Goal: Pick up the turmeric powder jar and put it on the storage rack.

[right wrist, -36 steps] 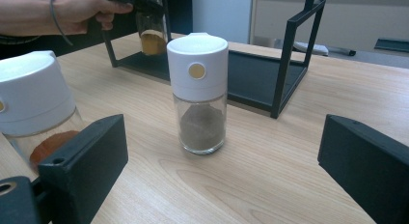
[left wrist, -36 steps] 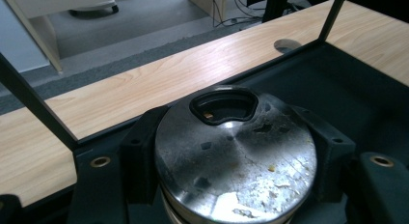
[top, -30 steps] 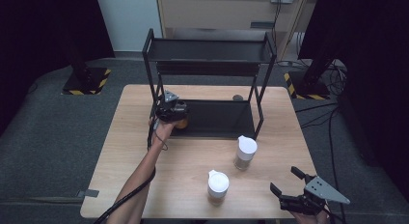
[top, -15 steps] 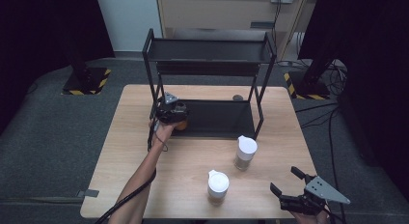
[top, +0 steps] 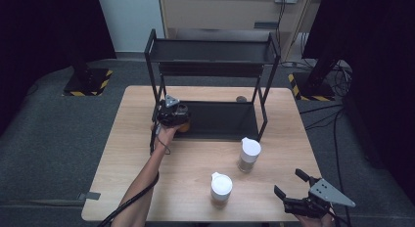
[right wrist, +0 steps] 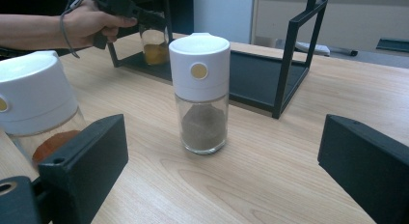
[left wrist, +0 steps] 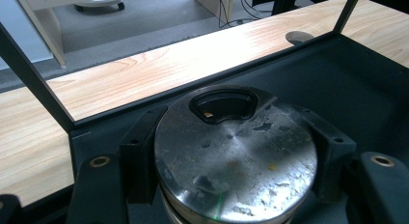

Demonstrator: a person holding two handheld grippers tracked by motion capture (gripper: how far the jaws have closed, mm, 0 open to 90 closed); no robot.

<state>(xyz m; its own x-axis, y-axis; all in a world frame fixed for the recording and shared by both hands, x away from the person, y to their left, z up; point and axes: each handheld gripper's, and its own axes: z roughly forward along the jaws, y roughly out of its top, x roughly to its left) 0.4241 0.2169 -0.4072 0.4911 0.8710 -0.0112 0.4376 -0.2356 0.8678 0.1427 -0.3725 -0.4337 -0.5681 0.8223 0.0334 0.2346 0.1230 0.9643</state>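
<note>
My left gripper (top: 176,117) is shut on a glass jar (right wrist: 154,40) with orange contents and a scratched metal lid (left wrist: 236,161). Its black jaws press the lid's rim from both sides. The jar is at the left front corner of the black rack's lower shelf (top: 220,120); I cannot tell whether it rests on the shelf. My right gripper (top: 289,183) stands open near the table's front right corner, jaws wide apart with nothing between them. It faces a white-capped jar of brown powder (right wrist: 202,93).
A second white-capped jar (top: 220,189) with reddish contents stands near the front edge, left of the right gripper. The two-tier black rack (top: 210,51) takes up the table's back half. A small dark object (top: 241,98) lies behind the shelf. Bare wood lies left of the forearm.
</note>
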